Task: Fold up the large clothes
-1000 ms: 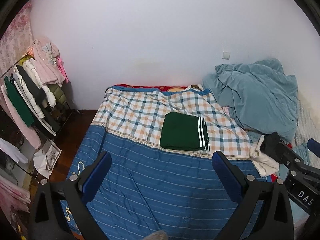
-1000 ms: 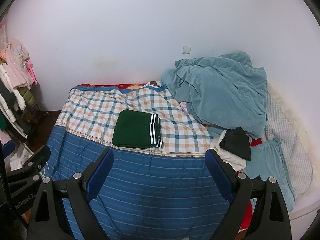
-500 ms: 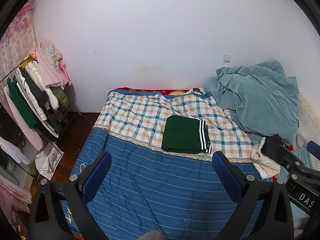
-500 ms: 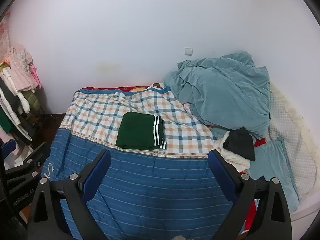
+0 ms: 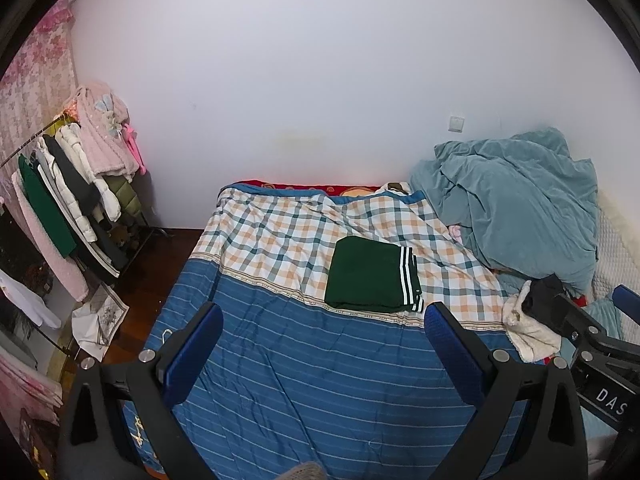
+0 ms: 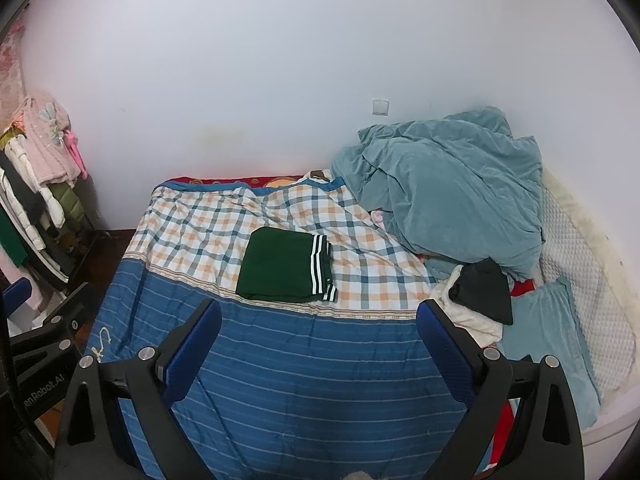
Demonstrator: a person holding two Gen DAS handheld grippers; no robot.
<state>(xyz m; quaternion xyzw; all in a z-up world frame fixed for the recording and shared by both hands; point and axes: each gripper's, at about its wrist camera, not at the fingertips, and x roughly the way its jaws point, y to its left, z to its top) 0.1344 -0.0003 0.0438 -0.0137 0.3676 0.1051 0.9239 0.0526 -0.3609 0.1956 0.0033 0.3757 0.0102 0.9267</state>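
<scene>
Left claw [image 5: 324,344] hangs wide open w/ nothing in it, over the near blue part of the bed [image 5: 304,380]. Green folded garment [image 5: 372,276] lies flat mid-bed on the checked part, white-striped edge to the right. Looks soft, light, floppy; prob. best pinched at corners. Right claw [image 6: 318,340] is likewise spread, empty. Black and white clothes [image 6: 476,300] are heaped far right.

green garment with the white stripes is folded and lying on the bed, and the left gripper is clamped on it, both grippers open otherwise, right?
Not quite. The green garment does lie folded on the bed, but the left gripper is not clamped on it: the left wrist view shows its jaws wide apart, well short of the cloth, holding nothing. The right gripper is open too.
</scene>
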